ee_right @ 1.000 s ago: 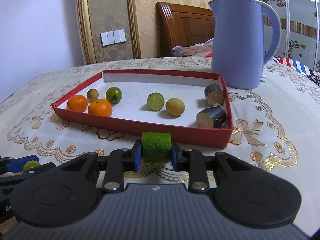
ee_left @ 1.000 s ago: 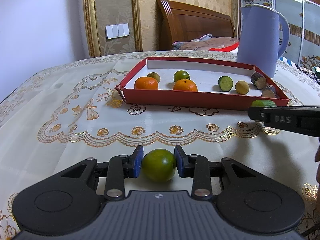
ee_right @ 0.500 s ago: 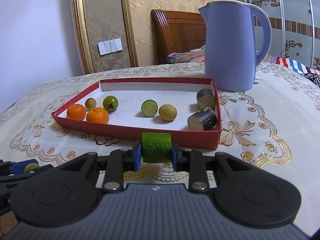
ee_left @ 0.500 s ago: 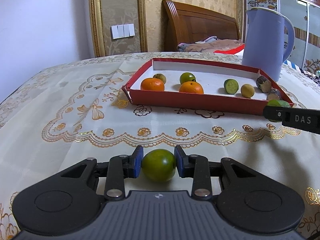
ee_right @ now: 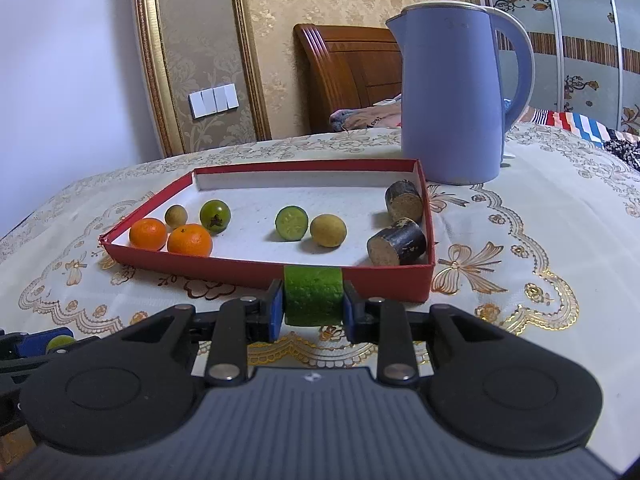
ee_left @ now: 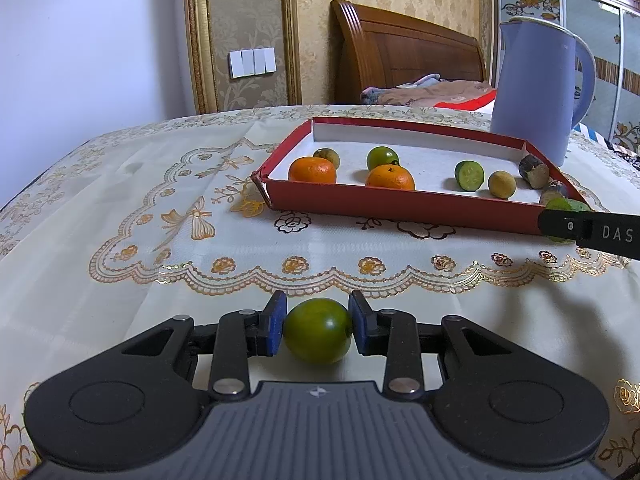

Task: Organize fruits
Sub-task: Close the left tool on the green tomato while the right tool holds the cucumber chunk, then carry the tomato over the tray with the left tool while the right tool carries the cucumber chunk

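Note:
My left gripper (ee_left: pixel 318 330) is shut on a round green fruit (ee_left: pixel 318 338), held above the tablecloth well in front of the red tray (ee_left: pixel 400 210). My right gripper (ee_right: pixel 313 307) is shut on a green cucumber piece (ee_right: pixel 313 294) just before the tray's (ee_right: pixel 240 270) near wall. In the tray lie two oranges (ee_right: pixel 189 240), a green fruit (ee_right: pixel 215 216), a cucumber slice (ee_right: pixel 291 223), two yellowish fruits (ee_right: pixel 328 230) and two dark sugarcane pieces (ee_right: pixel 396 241). The right gripper also shows at the left wrist view's right edge (ee_left: pixel 568 216).
A tall blue kettle (ee_right: pixel 452 96) stands behind the tray's far right corner. An embroidered cream tablecloth (ee_left: pixel 160 220) covers the table. A wooden headboard (ee_left: pixel 408 52) and wall are behind.
Both grippers have pulled back a little from the tray, each still holding its fruit. The tray looks smaller and farther in both views.

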### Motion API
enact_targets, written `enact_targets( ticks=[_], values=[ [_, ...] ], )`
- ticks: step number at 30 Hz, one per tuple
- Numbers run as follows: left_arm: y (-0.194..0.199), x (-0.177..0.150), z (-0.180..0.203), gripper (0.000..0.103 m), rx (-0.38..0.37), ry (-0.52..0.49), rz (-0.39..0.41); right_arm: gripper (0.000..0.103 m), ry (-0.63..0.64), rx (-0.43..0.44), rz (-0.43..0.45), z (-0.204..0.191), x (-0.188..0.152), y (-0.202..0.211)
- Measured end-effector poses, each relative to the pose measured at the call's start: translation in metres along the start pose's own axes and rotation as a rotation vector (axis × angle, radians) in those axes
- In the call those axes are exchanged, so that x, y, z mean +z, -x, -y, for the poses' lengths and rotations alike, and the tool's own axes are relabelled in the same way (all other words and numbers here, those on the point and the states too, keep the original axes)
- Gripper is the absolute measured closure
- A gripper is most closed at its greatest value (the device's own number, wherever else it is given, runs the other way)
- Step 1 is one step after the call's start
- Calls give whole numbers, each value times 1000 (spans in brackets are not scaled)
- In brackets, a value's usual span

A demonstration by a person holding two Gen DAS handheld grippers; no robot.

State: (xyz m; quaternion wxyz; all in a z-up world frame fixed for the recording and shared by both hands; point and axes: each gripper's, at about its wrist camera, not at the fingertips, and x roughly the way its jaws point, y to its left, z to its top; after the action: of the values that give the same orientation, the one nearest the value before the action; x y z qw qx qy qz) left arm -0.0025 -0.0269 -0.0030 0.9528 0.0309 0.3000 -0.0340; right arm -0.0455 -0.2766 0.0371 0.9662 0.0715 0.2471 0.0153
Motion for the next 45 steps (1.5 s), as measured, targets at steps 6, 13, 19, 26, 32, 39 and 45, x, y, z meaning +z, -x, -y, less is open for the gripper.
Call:
enact_targets(
  ticks=[6, 13, 19, 26, 32, 39, 45],
  values=[
    [0, 0, 0, 70, 0, 0, -2, 76, -3, 0, 1, 0, -1, -2],
    [0, 0, 0, 70, 0, 0, -1, 76, -4, 0, 6, 0, 0, 0],
    [0, 1, 1, 70, -3, 0, 0, 76, -18, -5, 22, 3, 3, 3],
    [3, 14, 0, 70, -24, 15, 4, 76, 20, -26, 47, 5, 14, 4],
    [-2, 45, 11, 70, -49, 22, 31, 76, 23, -63, 39, 15, 32, -12],
    [-30, 85, 35, 70, -63, 10, 71, 76, 14, -96, -4, 19, 49, -48],
    [-70, 109, 47, 70, -13, 10, 82, 76, -1, -132, -9, 20, 68, -81]
  ],
)
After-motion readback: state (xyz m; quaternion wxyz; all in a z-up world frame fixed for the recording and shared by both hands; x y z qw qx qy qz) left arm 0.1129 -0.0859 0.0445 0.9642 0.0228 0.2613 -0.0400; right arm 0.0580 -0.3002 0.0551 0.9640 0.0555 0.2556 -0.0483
